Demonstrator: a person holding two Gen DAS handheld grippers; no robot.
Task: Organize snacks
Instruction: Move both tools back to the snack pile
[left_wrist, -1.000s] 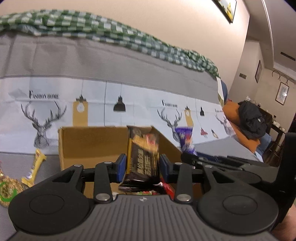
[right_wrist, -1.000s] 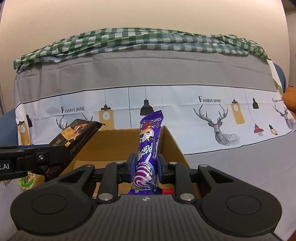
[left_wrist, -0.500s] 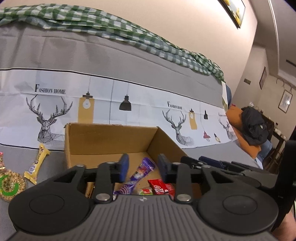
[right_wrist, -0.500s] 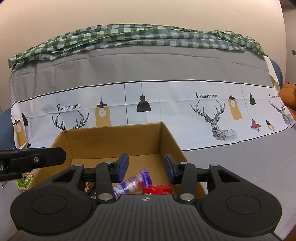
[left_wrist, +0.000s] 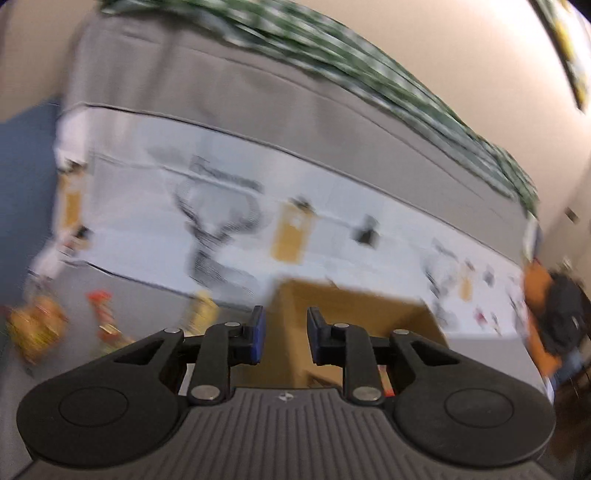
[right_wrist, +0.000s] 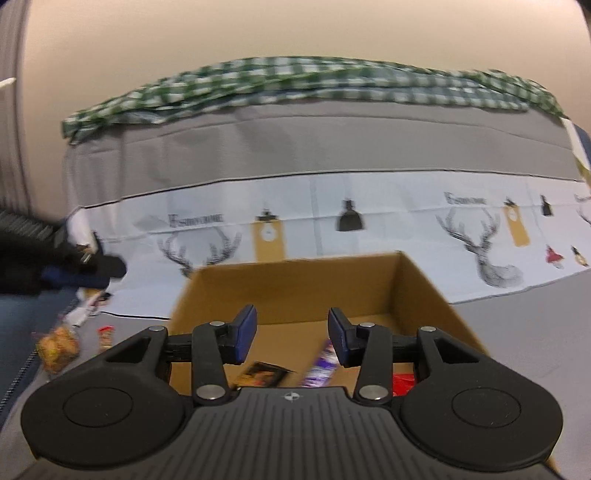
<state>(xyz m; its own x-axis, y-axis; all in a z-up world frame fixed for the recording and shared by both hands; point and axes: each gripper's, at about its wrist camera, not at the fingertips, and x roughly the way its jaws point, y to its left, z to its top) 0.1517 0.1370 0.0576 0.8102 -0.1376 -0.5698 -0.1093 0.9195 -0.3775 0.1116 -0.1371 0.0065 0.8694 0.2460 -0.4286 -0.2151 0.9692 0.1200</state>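
Note:
A brown cardboard box (right_wrist: 295, 280) stands on the grey cover in front of me; it also shows in the blurred left wrist view (left_wrist: 351, 314). Inside it lie a dark brown snack bar (right_wrist: 262, 373), a purple candy packet (right_wrist: 319, 363) and a red packet (right_wrist: 402, 382). My right gripper (right_wrist: 291, 330) is open and empty above the box's near edge. My left gripper (left_wrist: 284, 330) is open and empty at the box's left wall. Loose snacks lie left of the box: a yellow bar (left_wrist: 201, 310), a red-topped packet (left_wrist: 103, 314) and a golden bag (left_wrist: 35, 325).
The golden bag (right_wrist: 57, 345) and red-topped packet (right_wrist: 106, 336) also show in the right wrist view, beyond the box's left side. A deer-print cloth (right_wrist: 480, 236) drapes the raised back. The left gripper's dark body (right_wrist: 55, 267) reaches in from the left.
Both grippers have let their snacks drop into the box and stand open. The left gripper has swung left toward the loose snacks; the right has drawn back slightly.

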